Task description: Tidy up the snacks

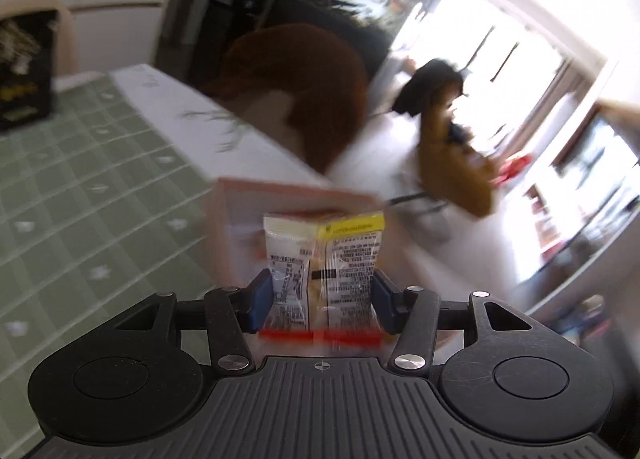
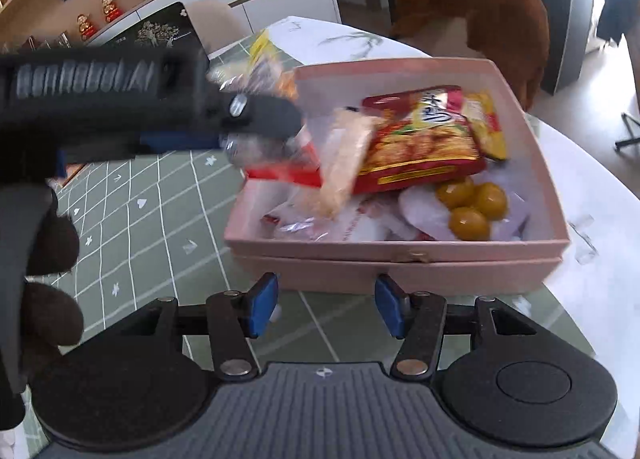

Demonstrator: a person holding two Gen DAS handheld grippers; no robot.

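- My left gripper: blue pads pressed on both sides of a small clear snack packet with a yellow top strip and red bottom edge; held above the near-left rim of the pink rectangular cardboard box
- My right gripper: jaws apart, nothing between them; near side of the box, over the green checked tablecloth
- Box contents: red crinkled snack bag; three round yellow wrapped sweets on the right

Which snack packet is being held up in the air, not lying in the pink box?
The clear packet with the yellow strip, pinched by the left gripper. The red packet and others lie loose in the pink box.

Black ribbed claw, blue pads, silver screws, dark glove.
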